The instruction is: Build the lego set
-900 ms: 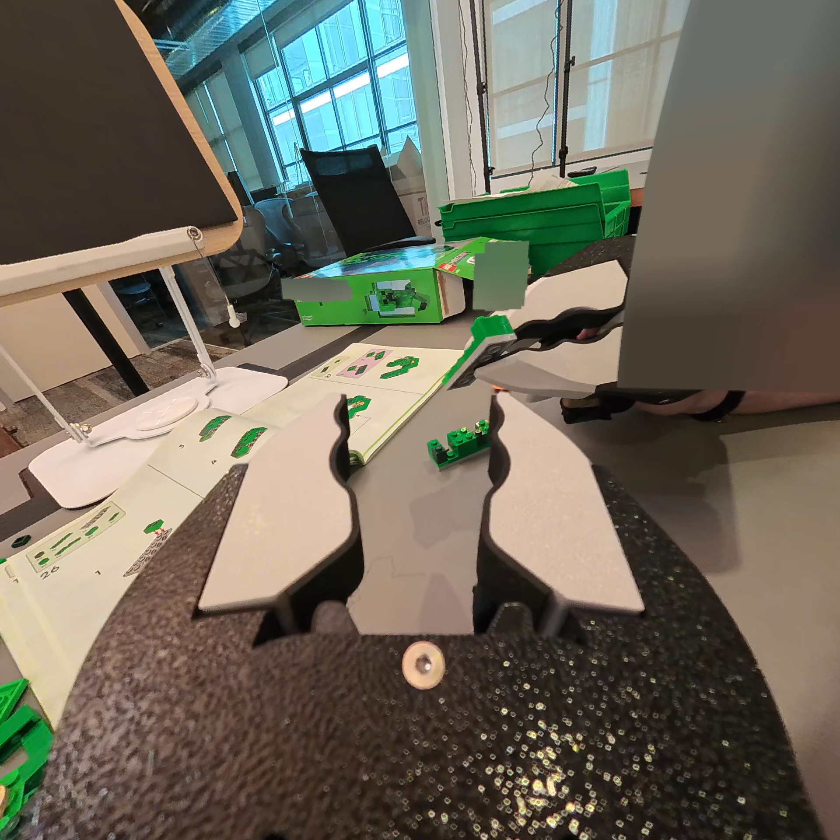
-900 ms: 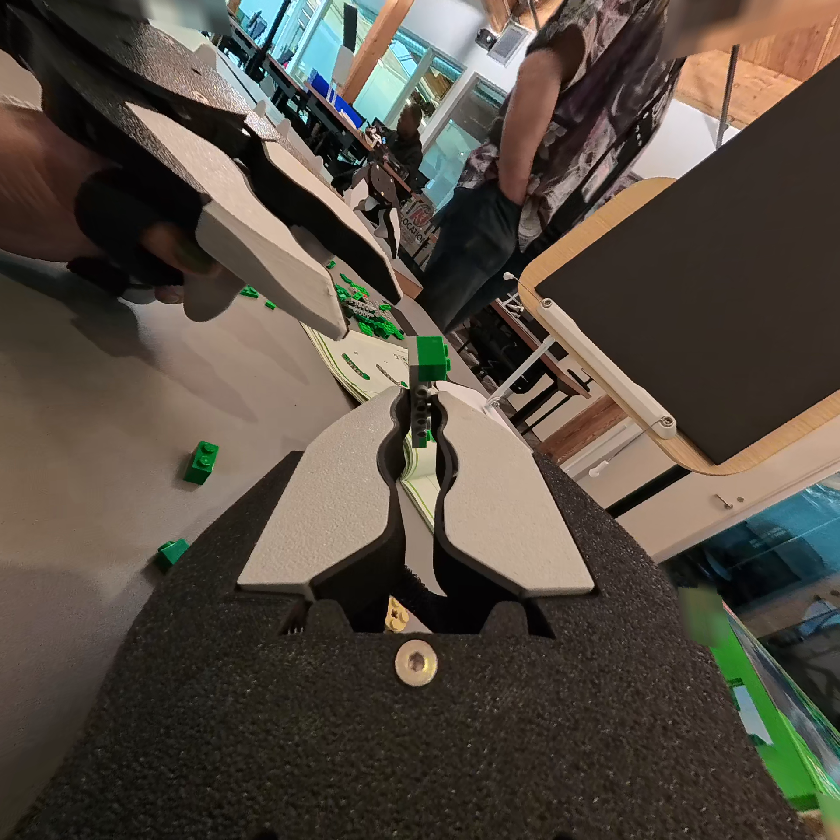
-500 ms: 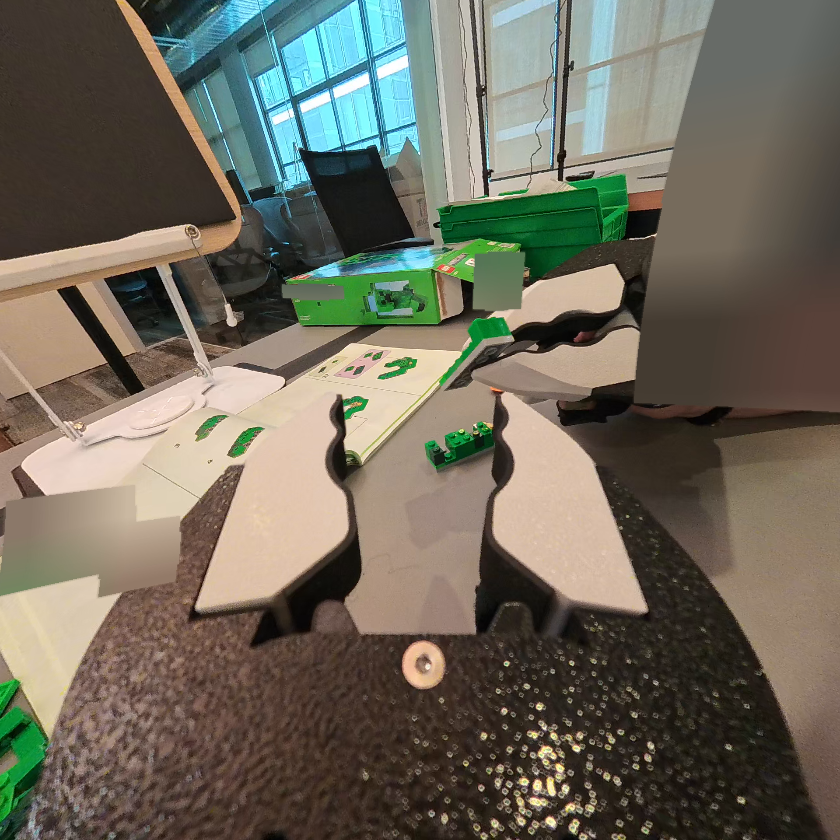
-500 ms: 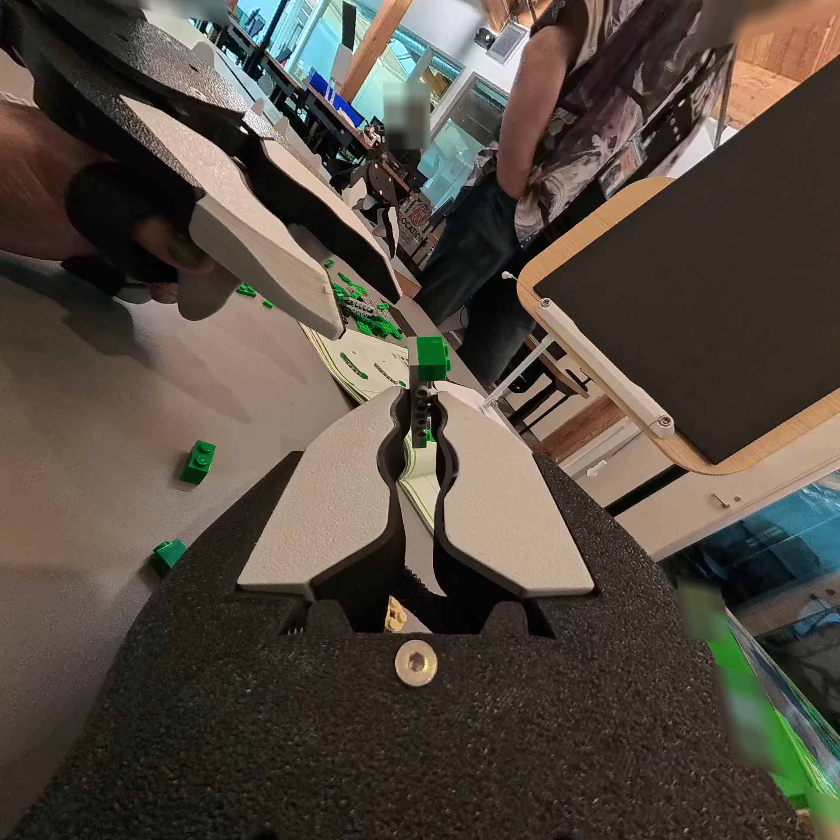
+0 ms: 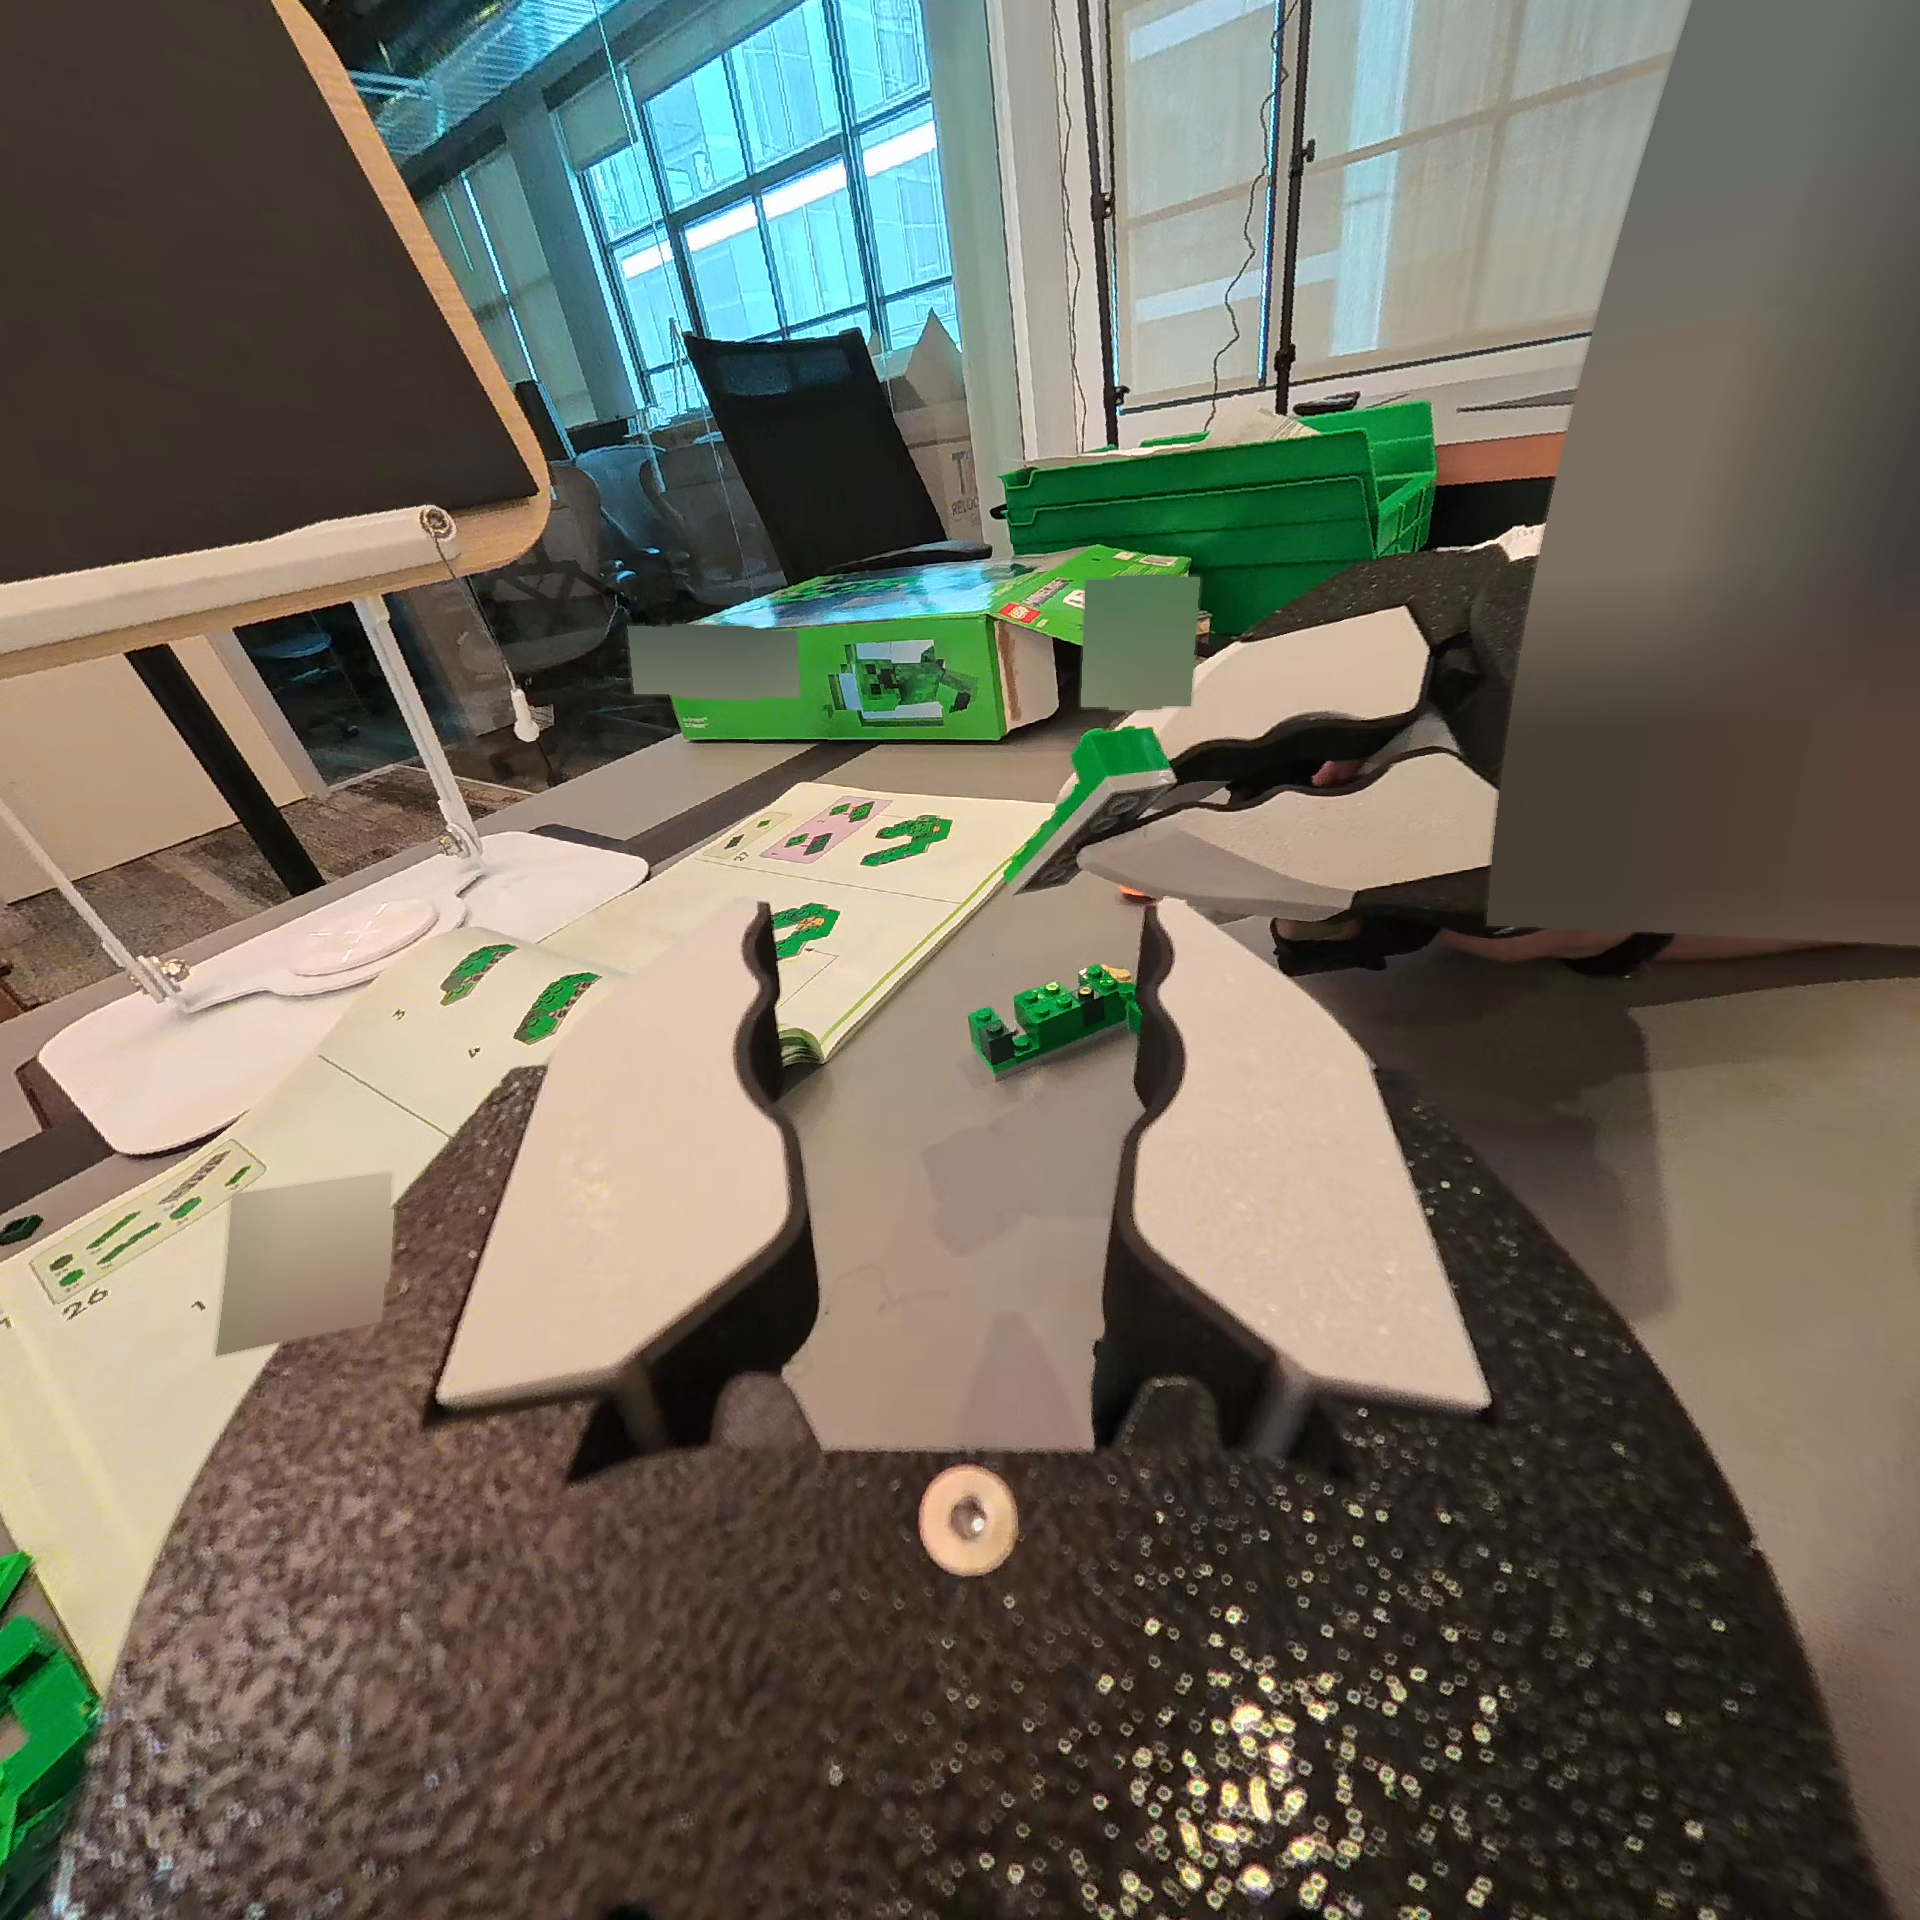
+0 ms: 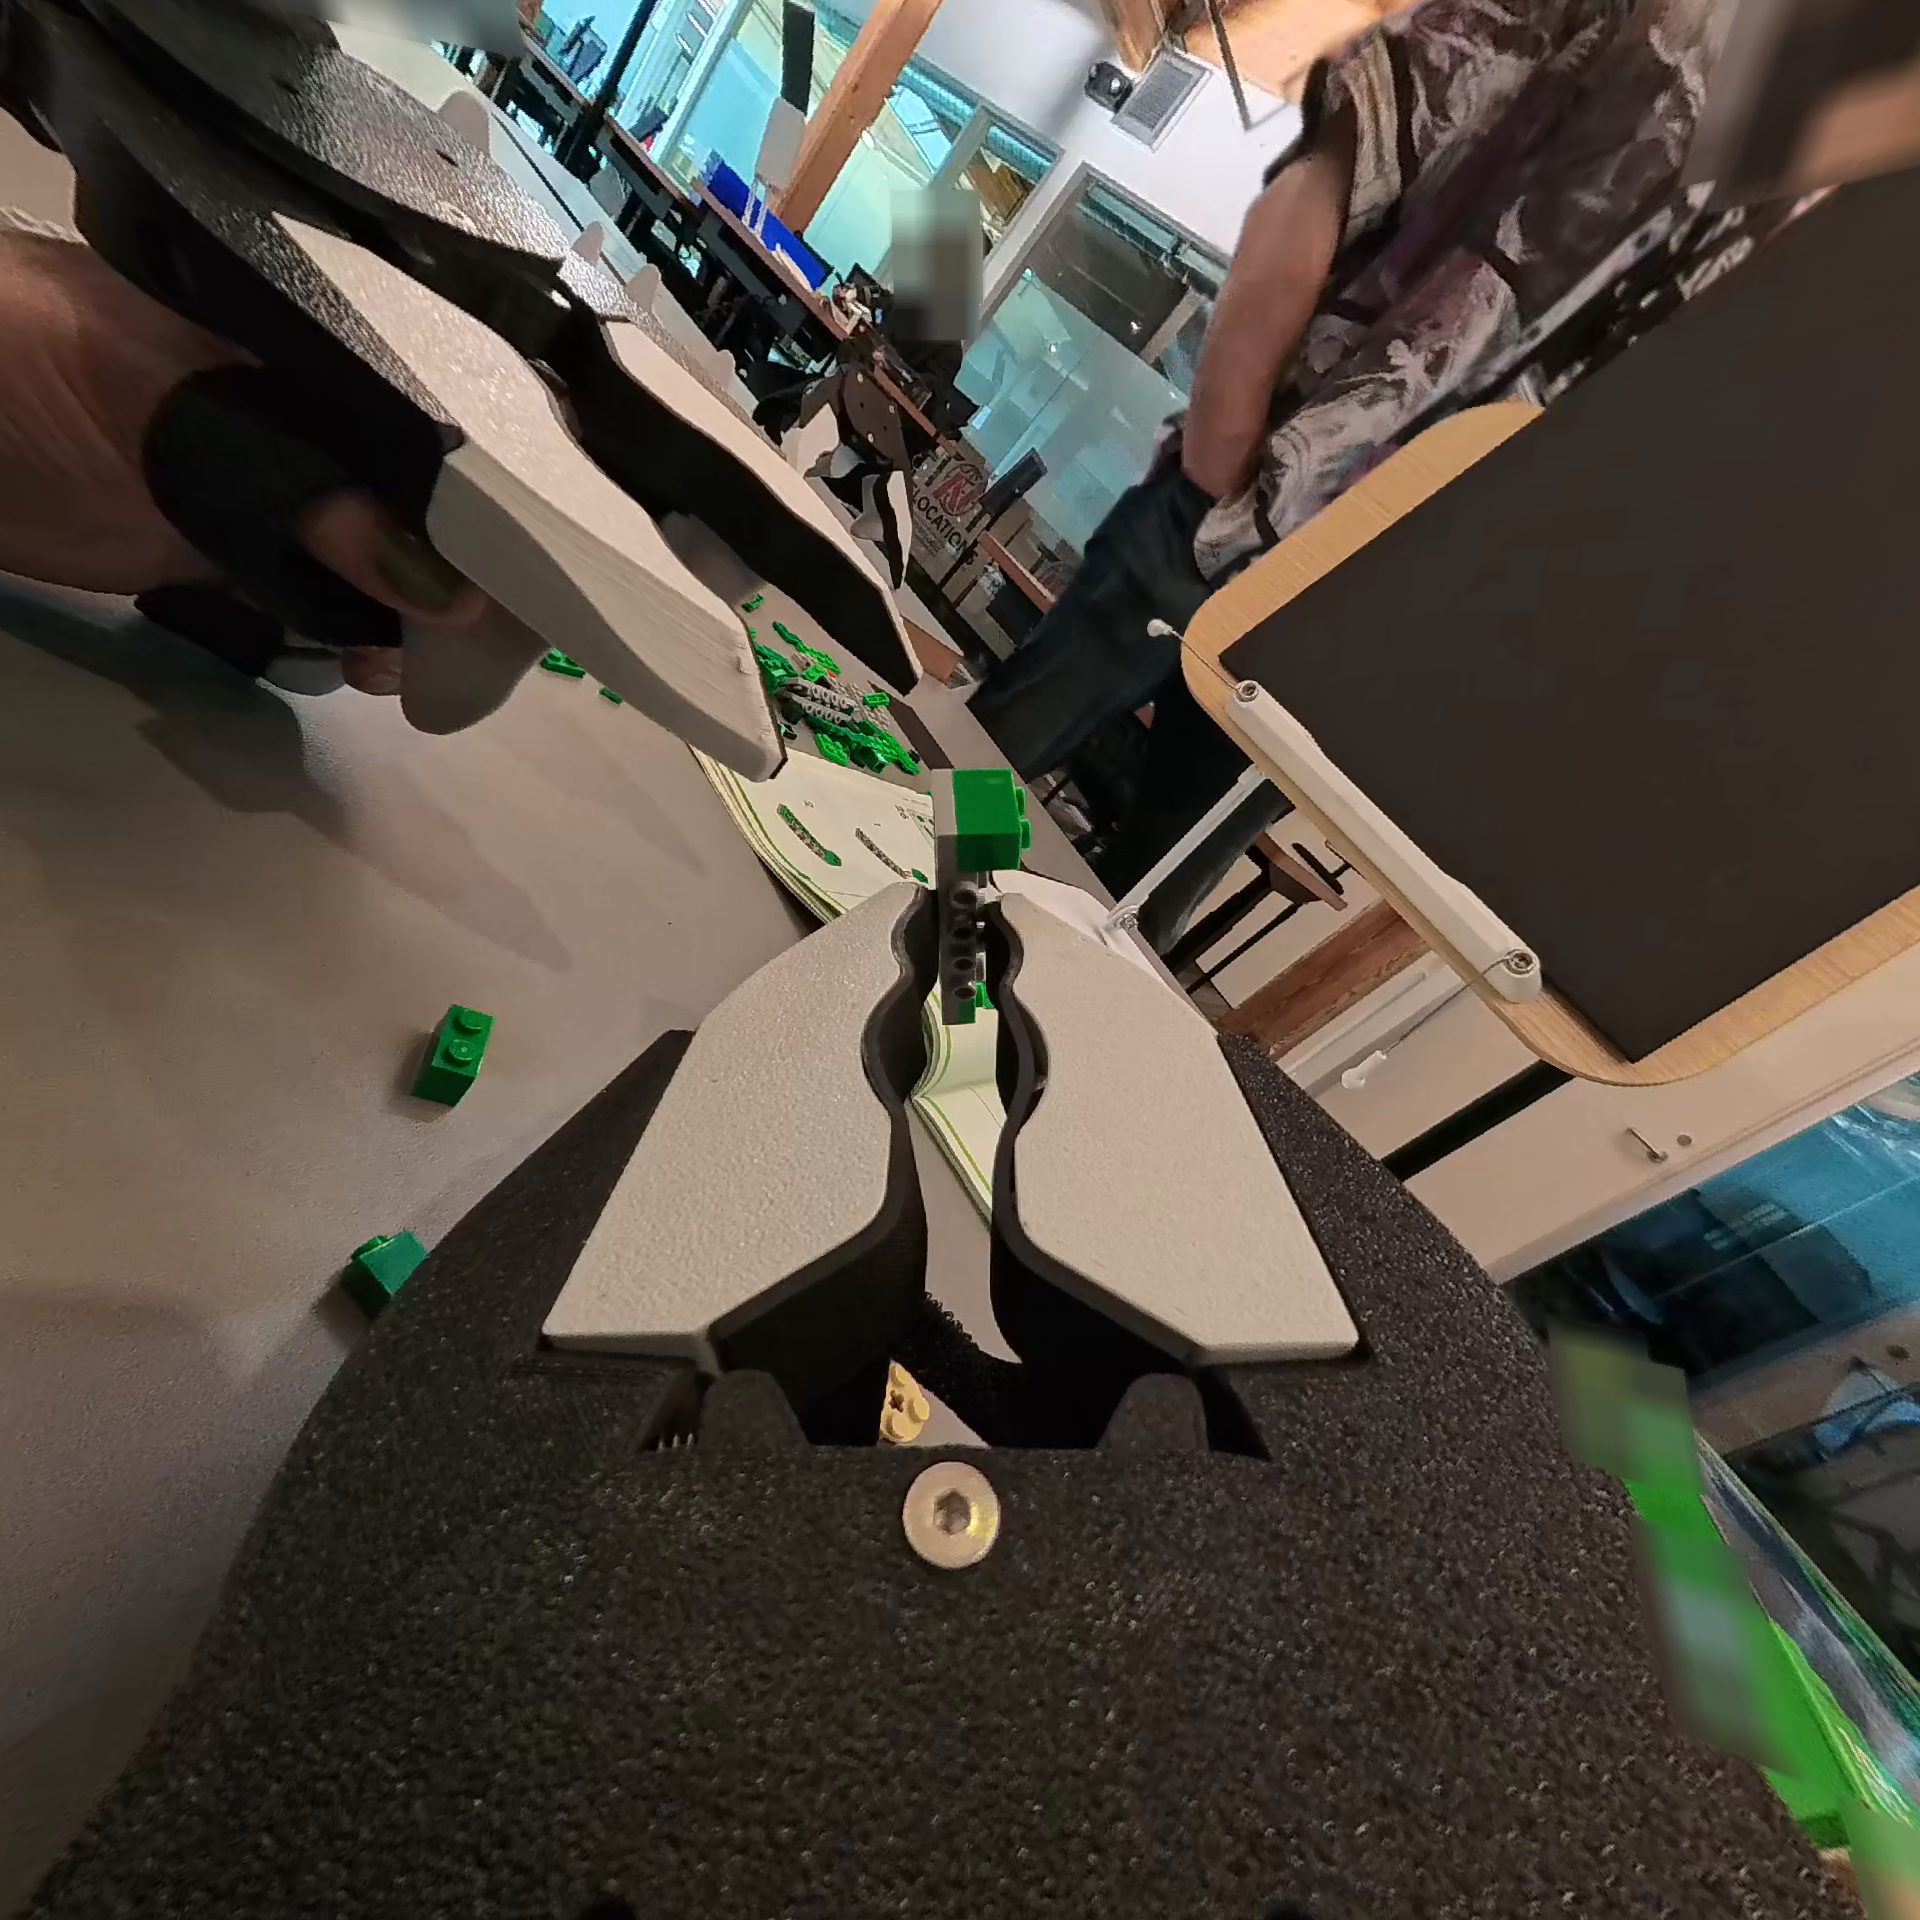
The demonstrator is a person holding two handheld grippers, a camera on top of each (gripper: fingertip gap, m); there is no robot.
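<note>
My left gripper [image 5: 956,987] is open and empty above the grey table. A small green brick assembly [image 5: 1049,1016] lies on the table just past its fingertips, near the right finger. My right gripper [image 6: 961,940] is shut on a grey and green plate piece [image 6: 977,862] with a green brick on its end. That gripper [image 5: 1127,821] and its piece [image 5: 1101,790] also show in the left wrist view, above and behind the assembly. The left gripper [image 6: 821,717] shows in the right wrist view at upper left.
An open instruction booklet [image 5: 852,883] lies left of the assembly. A green set box [image 5: 883,665] and green bins [image 5: 1226,499] stand behind. A lamp base [image 5: 312,956] sits at left. Two loose green bricks [image 6: 454,1051] and a pile of pieces [image 6: 831,717] lie on the table. A person [image 6: 1351,364] stands nearby. My right fingertips sit around 4 cm from my left ones.
The left gripper has shifted slightly, so the green assembly sits a little closer to its right fingertip. The right gripper still holds its piece in about the same place.
</note>
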